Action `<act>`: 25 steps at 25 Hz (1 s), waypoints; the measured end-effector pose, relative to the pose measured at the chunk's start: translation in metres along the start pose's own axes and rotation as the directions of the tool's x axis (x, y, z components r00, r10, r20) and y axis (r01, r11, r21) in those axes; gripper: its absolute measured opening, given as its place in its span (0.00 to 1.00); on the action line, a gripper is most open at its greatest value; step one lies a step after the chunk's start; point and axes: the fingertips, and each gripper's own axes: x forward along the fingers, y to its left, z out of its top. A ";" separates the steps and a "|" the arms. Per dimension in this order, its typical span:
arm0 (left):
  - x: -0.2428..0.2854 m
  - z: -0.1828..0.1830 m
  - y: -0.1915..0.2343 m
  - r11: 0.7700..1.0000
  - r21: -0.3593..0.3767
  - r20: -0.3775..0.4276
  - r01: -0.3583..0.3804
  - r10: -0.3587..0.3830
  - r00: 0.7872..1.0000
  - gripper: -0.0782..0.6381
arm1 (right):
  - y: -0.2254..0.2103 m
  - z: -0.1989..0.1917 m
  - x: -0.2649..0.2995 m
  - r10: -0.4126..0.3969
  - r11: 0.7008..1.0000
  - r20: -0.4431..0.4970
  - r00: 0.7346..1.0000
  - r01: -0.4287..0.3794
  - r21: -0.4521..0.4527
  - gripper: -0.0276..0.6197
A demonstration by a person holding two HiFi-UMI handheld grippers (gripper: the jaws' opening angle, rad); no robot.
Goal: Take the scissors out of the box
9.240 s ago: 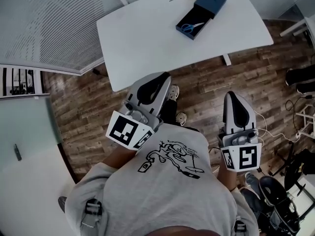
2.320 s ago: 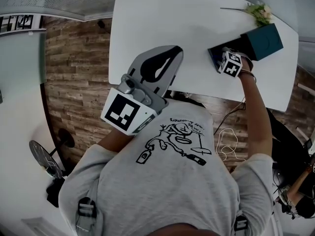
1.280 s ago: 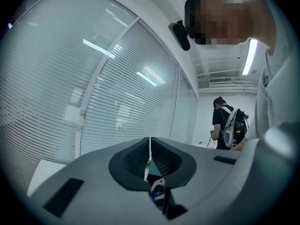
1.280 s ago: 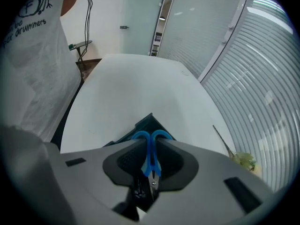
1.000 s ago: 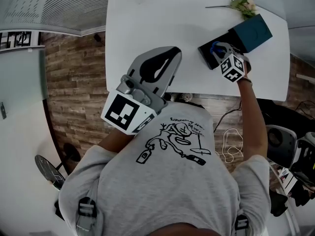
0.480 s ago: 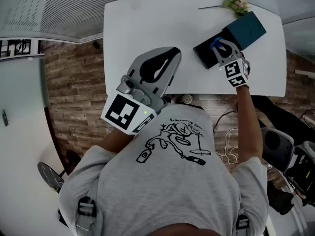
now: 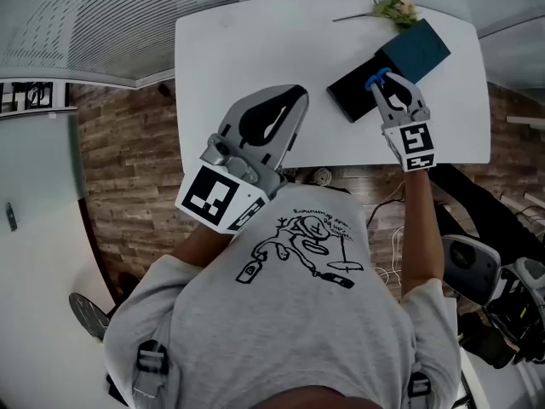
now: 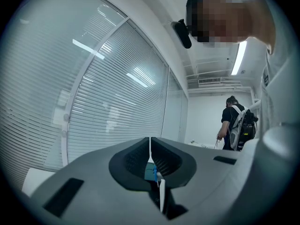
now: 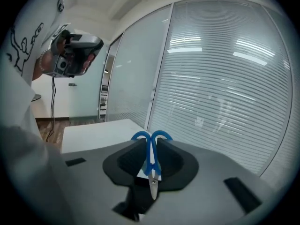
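Observation:
On the white table [image 7: 255, 41] lies the dark blue box's open tray [image 7: 351, 97], with its lid [image 7: 415, 49] just behind. My right gripper [image 7: 383, 82] hangs above the tray's right end, shut on the scissors [image 7: 375, 78]. In the right gripper view the blue handles [image 9: 151, 136] stick out past the gripper [image 9: 151, 143] tips. The steel blades [image 9: 153, 187] point back toward the camera. My left gripper [image 7: 294, 92] is held over the table's near edge, shut and holding nothing. In the left gripper view it [image 8: 150, 142] points level at the window blinds.
A flower sprig [image 7: 392, 8] lies at the table's far edge behind the lid. Wooden floor [image 7: 128, 169] surrounds the table. Glass walls with blinds [image 9: 225, 78] stand around. Another person [image 8: 236, 125] stands far off in the left gripper view.
My right gripper has lifted up out of the box tray with the scissors and rolled, so its marker cube now faces up. The left gripper has stayed about where it was.

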 end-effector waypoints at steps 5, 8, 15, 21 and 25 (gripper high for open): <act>0.006 0.002 -0.005 1.000 0.002 0.005 0.014 -0.014 1.000 0.15 | -0.005 0.025 -0.026 -0.049 0.997 0.067 0.997 0.046 0.055 0.17; 0.010 0.004 -0.007 1.000 0.004 0.007 0.025 -0.025 1.000 0.15 | -0.008 0.041 -0.042 -0.076 0.994 0.107 0.991 0.067 0.081 0.17; 0.018 0.010 -0.017 0.999 0.008 0.019 0.048 -0.048 0.999 0.15 | -0.008 0.082 -0.080 -0.121 0.989 0.190 0.974 0.101 0.111 0.17; 0.028 0.013 -0.019 0.998 0.012 0.024 0.067 -0.067 0.997 0.15 | -0.013 0.107 -0.107 -0.166 0.978 0.225 0.960 0.132 0.161 0.17; 0.033 0.017 -0.024 0.997 0.009 0.026 0.075 -0.075 0.997 0.15 | -0.014 0.115 -0.126 -0.185 0.976 0.244 0.952 0.149 0.159 0.17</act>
